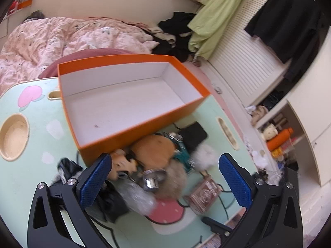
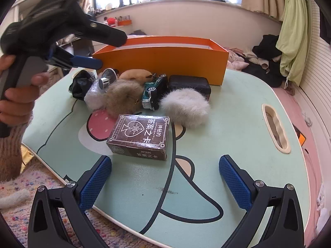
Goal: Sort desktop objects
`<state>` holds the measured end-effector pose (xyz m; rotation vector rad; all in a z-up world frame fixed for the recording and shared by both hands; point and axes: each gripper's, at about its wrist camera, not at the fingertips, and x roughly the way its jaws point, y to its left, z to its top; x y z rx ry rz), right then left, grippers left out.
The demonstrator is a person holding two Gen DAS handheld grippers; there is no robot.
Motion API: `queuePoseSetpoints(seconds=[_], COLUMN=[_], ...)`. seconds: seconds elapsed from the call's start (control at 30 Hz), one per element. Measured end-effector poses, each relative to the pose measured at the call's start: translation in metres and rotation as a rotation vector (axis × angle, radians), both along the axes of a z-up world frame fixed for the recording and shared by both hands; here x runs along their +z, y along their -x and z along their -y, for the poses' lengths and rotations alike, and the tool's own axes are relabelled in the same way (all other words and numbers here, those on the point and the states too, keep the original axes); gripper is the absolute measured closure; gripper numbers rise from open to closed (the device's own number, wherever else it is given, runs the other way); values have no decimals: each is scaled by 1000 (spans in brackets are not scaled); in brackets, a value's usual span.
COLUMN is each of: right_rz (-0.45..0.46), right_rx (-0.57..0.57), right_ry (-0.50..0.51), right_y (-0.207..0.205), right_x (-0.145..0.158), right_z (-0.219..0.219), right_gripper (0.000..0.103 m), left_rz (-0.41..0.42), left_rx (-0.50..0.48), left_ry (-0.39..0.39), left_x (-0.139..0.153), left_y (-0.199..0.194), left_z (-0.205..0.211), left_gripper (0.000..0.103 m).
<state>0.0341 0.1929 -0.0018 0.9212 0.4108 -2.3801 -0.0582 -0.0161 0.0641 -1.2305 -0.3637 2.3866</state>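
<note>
Left claw (image 1: 165, 177) spread wide above blurred clutter; orange box (image 1: 132, 95) beyond, nothing inside.

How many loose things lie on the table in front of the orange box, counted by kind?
Fur pompoms: 2
Card box: 1
Toy car: 1
Black case: 1
Plush toy: 1
Round mirror: 1
Black bag: 1
Clear wrap: 1
Total: 9

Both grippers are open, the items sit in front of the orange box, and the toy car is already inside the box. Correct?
Not quite. The orange box is empty in the left wrist view. The toy car sits on the table in front of it, as the right wrist view shows. Both the left gripper and right gripper are open.
</note>
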Motion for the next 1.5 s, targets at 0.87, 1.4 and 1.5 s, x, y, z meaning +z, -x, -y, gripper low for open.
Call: queuePoseSetpoints(seconds=[0.87, 1.4, 1.5], right_rz=[4, 4, 4], right_rx=[-3, -3, -3], right_ry=[11, 15, 16], right_y=[-1, -5, -5], right_x=[-1, -1, -1], right_z=[-1, 3, 2], right_gripper=[0, 0, 0], left_rz=[-102, -175, -186], left_rx=[206, 179, 173], left_ry=[373, 411, 408], left_x=[-46, -63, -61], left_y=[-99, -105, -103], left_z=[22, 5, 1], left_gripper=[0, 0, 0])
